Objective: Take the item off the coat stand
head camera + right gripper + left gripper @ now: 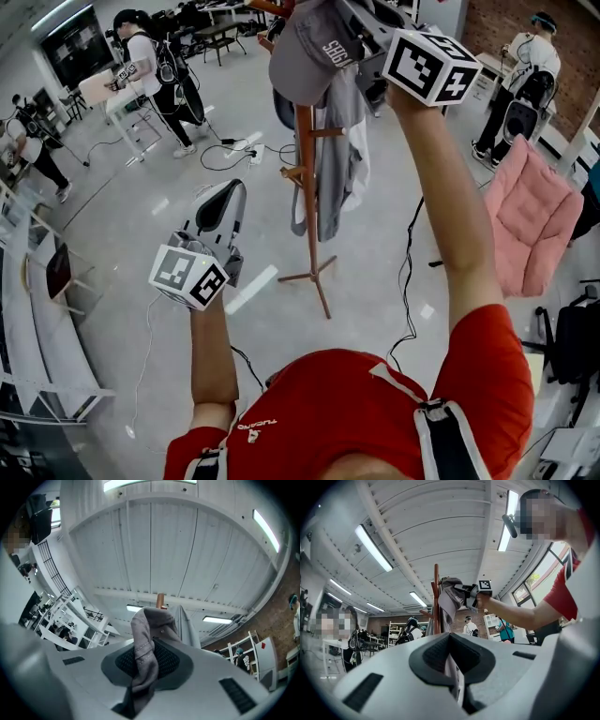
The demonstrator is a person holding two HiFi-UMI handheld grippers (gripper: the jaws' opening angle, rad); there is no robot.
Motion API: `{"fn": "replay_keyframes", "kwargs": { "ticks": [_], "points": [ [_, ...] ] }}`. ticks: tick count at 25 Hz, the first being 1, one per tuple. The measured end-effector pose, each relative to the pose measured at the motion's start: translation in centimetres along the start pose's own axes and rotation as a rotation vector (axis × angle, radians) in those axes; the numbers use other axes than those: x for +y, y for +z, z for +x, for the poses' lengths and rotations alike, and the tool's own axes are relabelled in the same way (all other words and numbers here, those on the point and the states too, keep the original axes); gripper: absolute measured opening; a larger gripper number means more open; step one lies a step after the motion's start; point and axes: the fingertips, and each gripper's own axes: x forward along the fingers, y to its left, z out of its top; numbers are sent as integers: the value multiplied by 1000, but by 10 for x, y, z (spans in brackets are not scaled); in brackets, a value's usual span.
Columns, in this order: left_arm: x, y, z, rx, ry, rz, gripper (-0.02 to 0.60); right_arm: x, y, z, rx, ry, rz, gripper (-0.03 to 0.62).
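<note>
Right now I'm holding the right gripper (354, 33) up high. Its jaws are pinching down to a narrow gap on a fold of the grey cap (305, 52) — cloth is bunching between the pads in the right gripper view, so I'm judging the grip as made. The cap is sitting at the very top of the coat stand (307, 187), at 12 o'clock in the head view, with a grey garment (339, 169) hanging just beneath it. What I'm watching is the stand's long axis: the pole is running upright, and a wooden tip (161, 600) is poking out at 12 o'clock just beyond the cap in the right gripper view. My tool is reaching the cap from its 3 o'clock side, so I'm thinking the pull should be going up along the pole first, then away — a sideways tug could be snagging the cap or tipping the stand. The left gripper (223, 211) is hanging low at 8 o'clock from the stand, well apart, jaws together and carrying nothing; the right is the nearer one
</note>
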Motion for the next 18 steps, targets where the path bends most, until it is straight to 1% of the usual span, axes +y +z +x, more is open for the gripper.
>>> {"fn": "replay_keyframes", "kwargs": {
  "ticks": [4,9,13,18],
  "points": [
    [-8,2,4,-3,-9,-2,9,-11,29,-11,-38,-29,-38,61],
    [-15,3,2,-14,-23,-10,9,-12,46,-33,-77,-41,-27,61],
    [-21,8,2,-34,-34,-20,9,2,43,-66,-78,-11,-7,61],
    [-29,10,6,-51,-67,-38,9,43,18,-112,-33,57,-30,61]
  ]
}}
